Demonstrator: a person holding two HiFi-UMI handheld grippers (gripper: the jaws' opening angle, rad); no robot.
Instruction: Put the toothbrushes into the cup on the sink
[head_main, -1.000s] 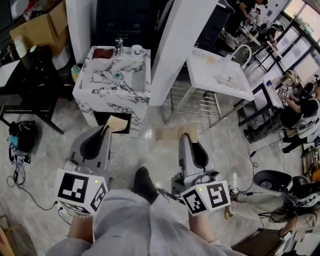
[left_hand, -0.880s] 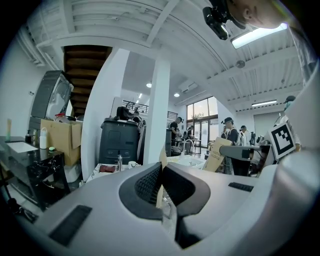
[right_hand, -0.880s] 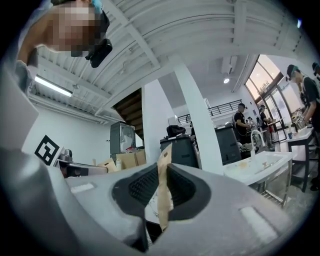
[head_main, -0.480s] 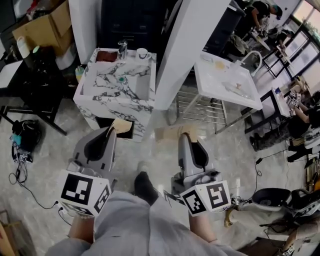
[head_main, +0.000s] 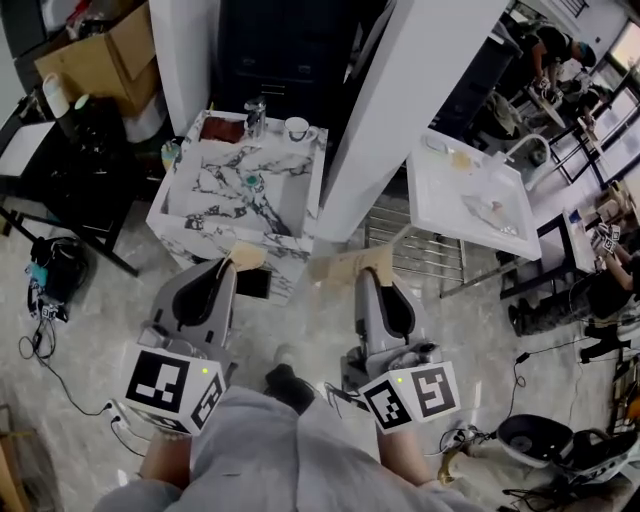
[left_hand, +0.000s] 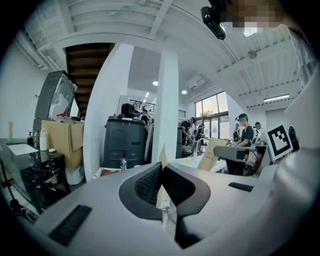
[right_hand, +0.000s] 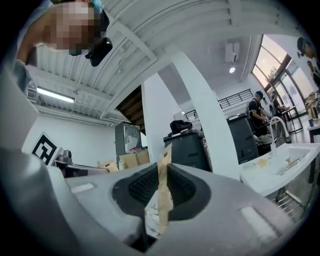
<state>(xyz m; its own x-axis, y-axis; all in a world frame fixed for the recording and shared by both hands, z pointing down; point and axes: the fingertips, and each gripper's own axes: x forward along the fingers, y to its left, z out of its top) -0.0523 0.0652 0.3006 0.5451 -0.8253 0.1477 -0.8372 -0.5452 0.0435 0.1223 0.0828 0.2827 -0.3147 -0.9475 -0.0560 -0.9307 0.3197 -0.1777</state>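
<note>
Marble sink (head_main: 200, 165), one cup (head_main: 297, 129), two packets (head_main: 245, 256) (head_main: 345, 266)

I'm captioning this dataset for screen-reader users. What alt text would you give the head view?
From above, the left gripper and right gripper each clamp a flat tan packet, held out toward a marble-patterned sink with a white cup on its far edge. A white pillar and a second white sink stand to the right.

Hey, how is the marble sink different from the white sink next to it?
The marble sink has dark veining and a solid base; the white sink is plain, on a metal frame. The marble sink's faucet is short; the white sink's faucet is a tall arch. Both are rectangular.
</note>
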